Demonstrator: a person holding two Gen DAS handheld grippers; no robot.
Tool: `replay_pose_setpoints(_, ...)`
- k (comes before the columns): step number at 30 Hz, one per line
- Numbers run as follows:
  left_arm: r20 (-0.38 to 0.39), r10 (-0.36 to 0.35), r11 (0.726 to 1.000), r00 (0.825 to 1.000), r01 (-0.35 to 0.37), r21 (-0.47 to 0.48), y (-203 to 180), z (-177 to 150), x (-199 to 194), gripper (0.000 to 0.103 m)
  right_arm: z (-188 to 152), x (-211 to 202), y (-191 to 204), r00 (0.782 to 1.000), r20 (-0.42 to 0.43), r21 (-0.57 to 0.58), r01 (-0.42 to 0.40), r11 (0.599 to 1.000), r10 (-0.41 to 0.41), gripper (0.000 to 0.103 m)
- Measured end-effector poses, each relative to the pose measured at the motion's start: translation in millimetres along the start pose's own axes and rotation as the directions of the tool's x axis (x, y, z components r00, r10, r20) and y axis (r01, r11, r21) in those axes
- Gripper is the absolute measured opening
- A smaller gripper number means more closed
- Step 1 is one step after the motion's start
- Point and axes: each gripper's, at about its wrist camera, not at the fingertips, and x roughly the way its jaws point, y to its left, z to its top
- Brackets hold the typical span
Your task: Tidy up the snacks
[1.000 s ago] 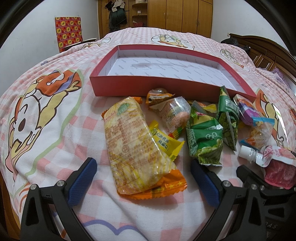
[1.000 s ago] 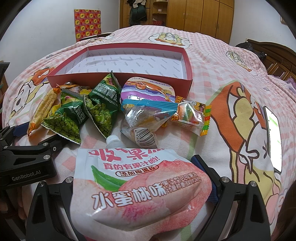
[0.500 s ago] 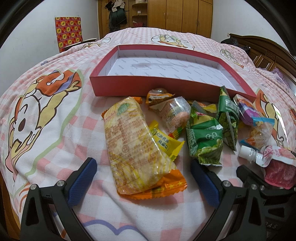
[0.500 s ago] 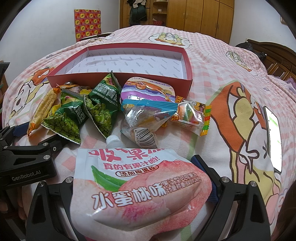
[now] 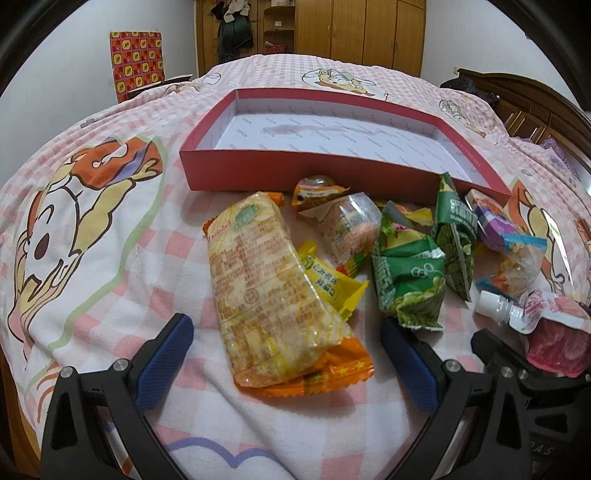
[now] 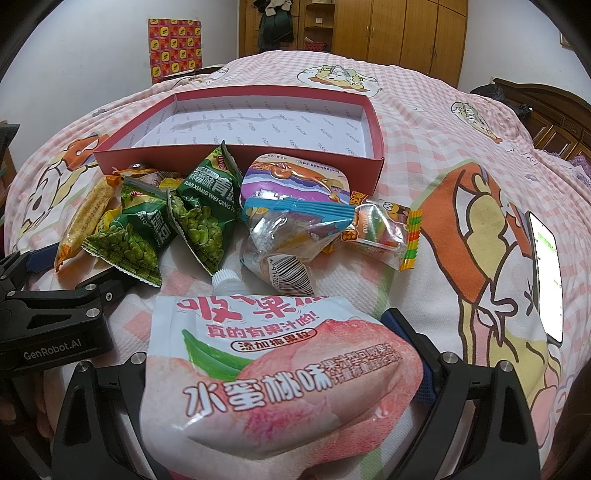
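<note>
Soft quilted bed (image 5: 110,258) underneath. Nearest: left gripper (image 5: 284,354) spread wide around long yellow cracker pack (image 5: 269,280); right gripper (image 6: 284,354) open astride squashy peach pouch (image 6: 280,369). Light, crinkly, slippery; best pinched mid-body. Beyond: green pea bags (image 6: 177,229), then empty red box (image 6: 258,122).

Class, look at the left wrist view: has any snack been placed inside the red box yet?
No. The red box shows only its bare white floor, while every snack lies on the bedspread before it.

home bedroom | bed with pink checked cartoon sheet (image 5: 110,258) | wooden wardrobes (image 5: 369,33) on the far wall — clothes hanging (image 5: 236,29) | dark wooden headboard (image 5: 535,103)
</note>
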Motion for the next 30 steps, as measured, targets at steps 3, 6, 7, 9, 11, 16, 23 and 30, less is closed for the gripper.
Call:
replay_pose_setpoints(3,0.001,-0.002,1.0,1.0,0.002,0.0,6,-2,2,0.103,0,0,0,1.0,0.0,0.0,0.0,1.0,0.0,0.096)
replay_pose_setpoints(6,0.002,0.001,1.0,1.0,-0.001,0.002,6,-1,2,0.103,0,-1,1,1.0,0.0,0.002,-0.003,1.0,0.003,0.096)
replay_pose_setpoints(7,0.002,-0.002,1.0,1.0,0.002,0.0,7,-2,2,0.103,-1,-1,1,1.0,0.0,0.002,-0.003,1.0,0.003,0.096)
replay_pose_setpoints(9,0.002,-0.006,1.0,1.0,0.006,-0.002,7,-2,1,0.103,-1,-3,3,1.0,0.001,0.003,-0.008,1.0,0.008,0.096)
replay_pose_setpoints(11,0.002,-0.012,1.0,1.0,0.012,-0.004,7,-2,-1,0.103,-1,-4,5,1.0,0.001,0.006,-0.017,1.0,0.017,0.096)
replay_pose_setpoints(16,0.009,-0.024,1.0,1.0,0.024,-0.01,8,-2,-8,0.102,4,-8,-3,0.998,0.003,0.008,-0.057,0.998,0.057,0.096)
replay_pose_setpoints(23,0.056,-0.042,0.998,0.998,0.044,-0.037,16,4,-24,0.102,5,-21,3,0.991,0.02,-0.014,-0.131,0.991,0.131,0.096)
replay_pose_setpoints(30,0.068,-0.019,0.999,0.998,0.022,-0.042,28,17,-35,0.101,10,-36,3,0.986,0.043,-0.022,-0.161,0.987,0.162,0.096)
